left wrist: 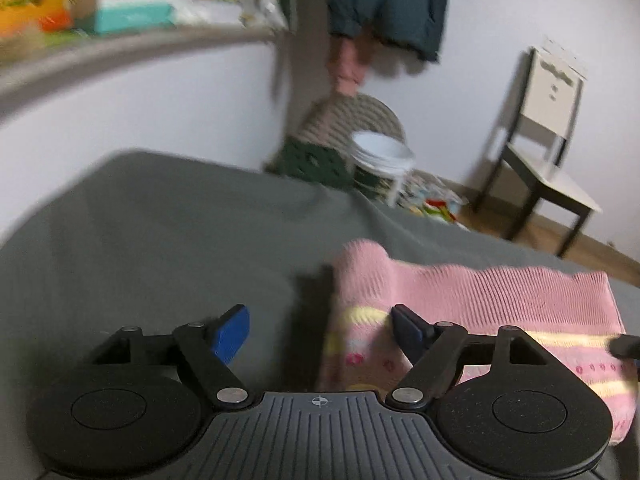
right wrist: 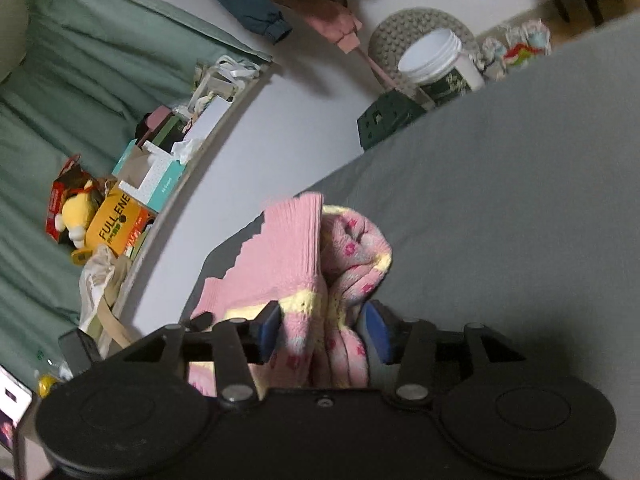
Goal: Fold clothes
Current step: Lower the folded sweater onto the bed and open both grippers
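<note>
A pink knitted garment [left wrist: 500, 296] with yellow stripes and small red motifs lies on the grey bed sheet [left wrist: 180, 220]. My left gripper [left wrist: 320, 332] hovers open over its left end. One of its blue pads [left wrist: 408, 328] is above the fabric and the other is over bare sheet. In the right wrist view the same garment [right wrist: 296, 248] is bunched up and lifted. My right gripper [right wrist: 322, 332] is shut on its folds, with the ribbed hem sticking up beyond the fingers. A dark tip at the right edge of the left wrist view touches the garment's far end.
Beyond the bed stand a white tub [left wrist: 382, 152], a woven basket [left wrist: 352, 120], a green crate [right wrist: 384, 120] and a chair [left wrist: 548, 152]. A dark jacket [left wrist: 388, 0] hangs on the wall. A shelf [left wrist: 120, 48] at the left holds boxes [right wrist: 160, 178] and a yellow plush toy [right wrist: 76, 212].
</note>
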